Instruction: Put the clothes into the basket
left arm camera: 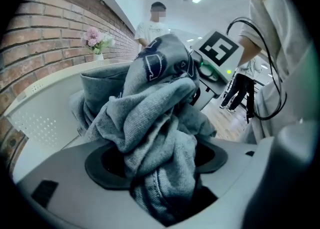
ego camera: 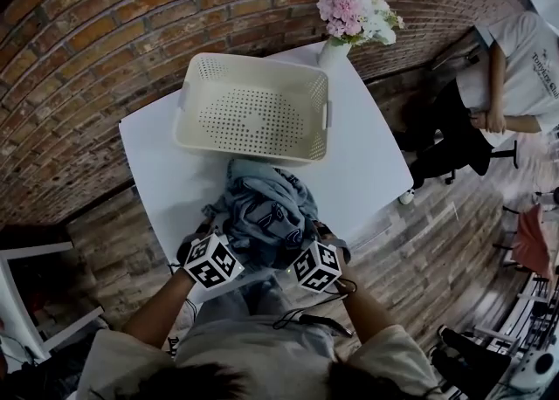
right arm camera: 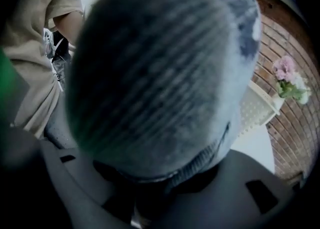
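Our left gripper (left arm camera: 159, 173) has its jaws pinched on a fold of the grey sweatshirt (left arm camera: 150, 108). Our right gripper (right arm camera: 160, 193) has its jaws clamped on the same garment, whose fabric fills that view. The sweatshirt is bunched between us and the basket (ego camera: 188, 114), just before its near wall, not inside it. The basket stands on the white worktop (ego camera: 371, 158), its perforated bottom wholly in view. Beyond the basket's far right corner stands a vase (ego camera: 331, 51) of pink flowers.

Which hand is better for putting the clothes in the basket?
Left, slightly: the basket sits more toward the left gripper. But the right gripper grips the clothes too, so both should lift.
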The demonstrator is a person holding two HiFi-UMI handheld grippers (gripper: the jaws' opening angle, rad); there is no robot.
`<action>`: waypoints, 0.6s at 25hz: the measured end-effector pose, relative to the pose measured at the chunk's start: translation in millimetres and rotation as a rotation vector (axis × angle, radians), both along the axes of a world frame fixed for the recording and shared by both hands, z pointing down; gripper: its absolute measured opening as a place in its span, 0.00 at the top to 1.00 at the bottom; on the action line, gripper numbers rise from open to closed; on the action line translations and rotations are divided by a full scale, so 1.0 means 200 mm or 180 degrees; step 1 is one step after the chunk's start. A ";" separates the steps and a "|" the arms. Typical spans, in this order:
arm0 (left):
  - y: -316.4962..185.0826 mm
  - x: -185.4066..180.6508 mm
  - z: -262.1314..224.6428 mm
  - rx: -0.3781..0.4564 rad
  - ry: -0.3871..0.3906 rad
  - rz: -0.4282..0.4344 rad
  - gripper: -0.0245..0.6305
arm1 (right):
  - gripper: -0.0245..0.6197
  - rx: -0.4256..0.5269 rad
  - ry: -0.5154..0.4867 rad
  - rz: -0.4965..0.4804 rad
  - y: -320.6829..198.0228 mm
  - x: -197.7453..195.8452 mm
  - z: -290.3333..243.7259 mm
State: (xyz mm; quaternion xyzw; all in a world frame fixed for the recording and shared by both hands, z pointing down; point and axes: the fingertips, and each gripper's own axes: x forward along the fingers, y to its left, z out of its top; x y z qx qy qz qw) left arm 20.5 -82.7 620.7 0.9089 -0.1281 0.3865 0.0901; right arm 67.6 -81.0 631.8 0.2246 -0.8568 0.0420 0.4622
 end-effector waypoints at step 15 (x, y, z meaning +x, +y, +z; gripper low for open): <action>0.09 0.01 -0.37 0.0514 0.0132 0.0017 0.43 | 0.61 0.0496 0.0035 0.0011 0.08 0.00 -0.37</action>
